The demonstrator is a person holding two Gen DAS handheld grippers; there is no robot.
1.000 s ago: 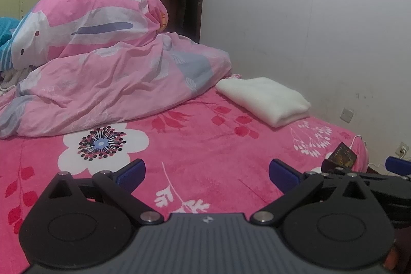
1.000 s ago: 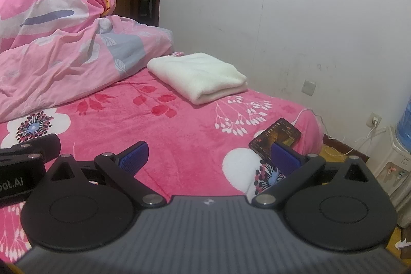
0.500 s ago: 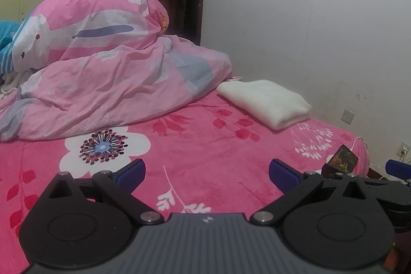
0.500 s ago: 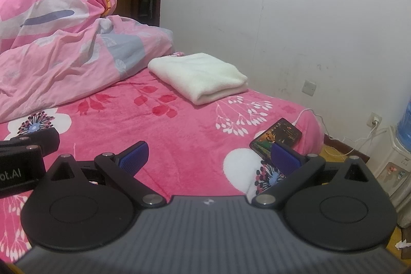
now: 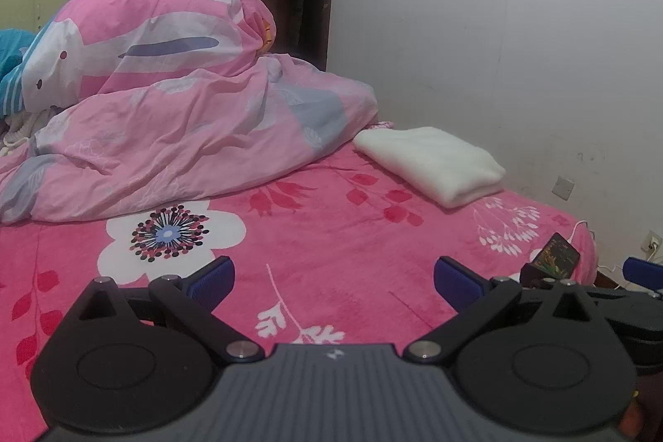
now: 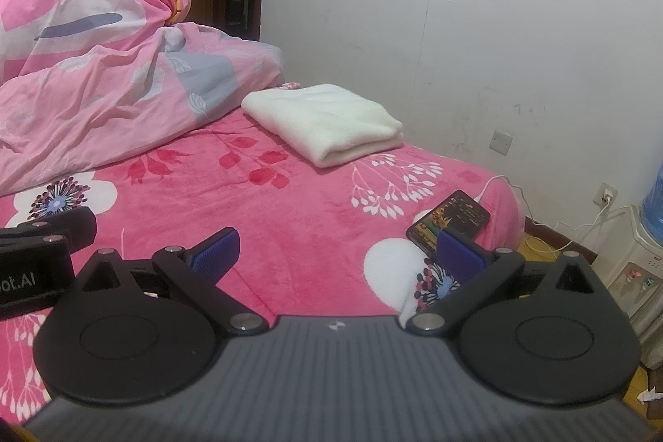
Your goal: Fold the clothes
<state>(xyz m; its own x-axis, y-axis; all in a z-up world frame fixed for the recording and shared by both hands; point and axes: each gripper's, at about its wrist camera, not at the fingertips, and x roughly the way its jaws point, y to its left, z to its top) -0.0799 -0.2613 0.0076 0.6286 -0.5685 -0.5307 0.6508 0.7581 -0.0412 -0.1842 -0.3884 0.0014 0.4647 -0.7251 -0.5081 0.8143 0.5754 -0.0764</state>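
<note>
My left gripper (image 5: pixel 333 278) hovers over the pink bed (image 5: pixel 331 255), its fingers (image 5: pixel 211 278) spread wide apart with nothing between them. My right gripper (image 6: pixel 337 249) hangs beside it, fingers (image 6: pixel 217 251) equally wide and empty. The folded white cloth (image 6: pixel 325 123) lies at the far side of the bed near the wall (image 6: pixel 497 7), just beside the crumpled pink quilt (image 6: pixel 103 90). A phone (image 6: pixel 449 220) rests at the bed's right corner, its cable trailing off the edge.
</note>
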